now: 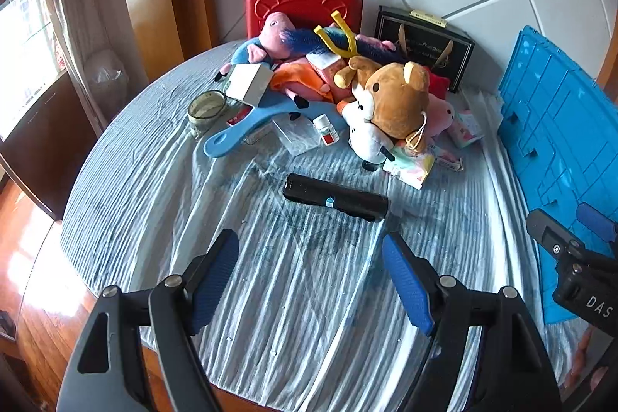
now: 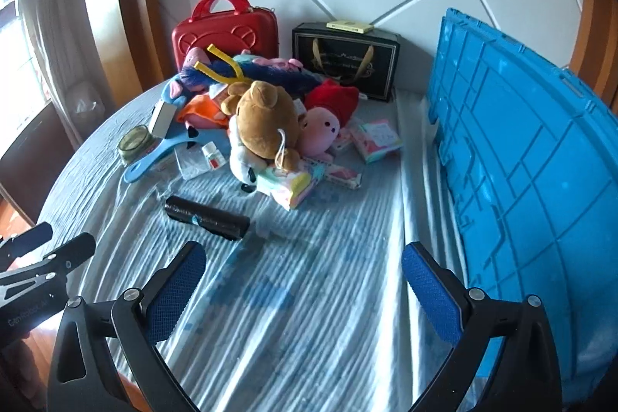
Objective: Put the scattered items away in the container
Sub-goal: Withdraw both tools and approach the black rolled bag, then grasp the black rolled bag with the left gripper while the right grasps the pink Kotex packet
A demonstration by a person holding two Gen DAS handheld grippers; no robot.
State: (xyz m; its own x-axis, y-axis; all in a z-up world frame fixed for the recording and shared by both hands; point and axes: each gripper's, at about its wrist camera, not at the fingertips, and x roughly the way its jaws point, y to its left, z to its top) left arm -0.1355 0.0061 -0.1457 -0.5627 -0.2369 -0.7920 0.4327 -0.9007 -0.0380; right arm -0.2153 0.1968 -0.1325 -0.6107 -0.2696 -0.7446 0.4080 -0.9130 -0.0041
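A heap of scattered items lies at the back of the table: a brown bear plush (image 1: pixel 394 103) (image 2: pixel 266 126), a pink pig plush (image 2: pixel 320 134), a blue scoop (image 1: pixel 247 130), a glass jar (image 1: pixel 206 109), a pill bottle (image 1: pixel 326 130) and tissue packs (image 2: pixel 378 139). A black roll (image 1: pixel 335 200) (image 2: pixel 206 217) lies alone in front of the heap. The blue crate (image 1: pixel 560 157) (image 2: pixel 521 161) stands at the right. My left gripper (image 1: pixel 309 242) hangs open, short of the roll, holding nothing. My right gripper (image 2: pixel 305 251) is open over bare cloth beside the crate.
A striped blue cloth (image 1: pixel 309 296) covers the round table. A red carry case (image 1: pixel 305 2) and a black gift bag (image 1: pixel 425 45) lean on the white wall behind the heap. Wooden floor and a curtained window lie to the left.
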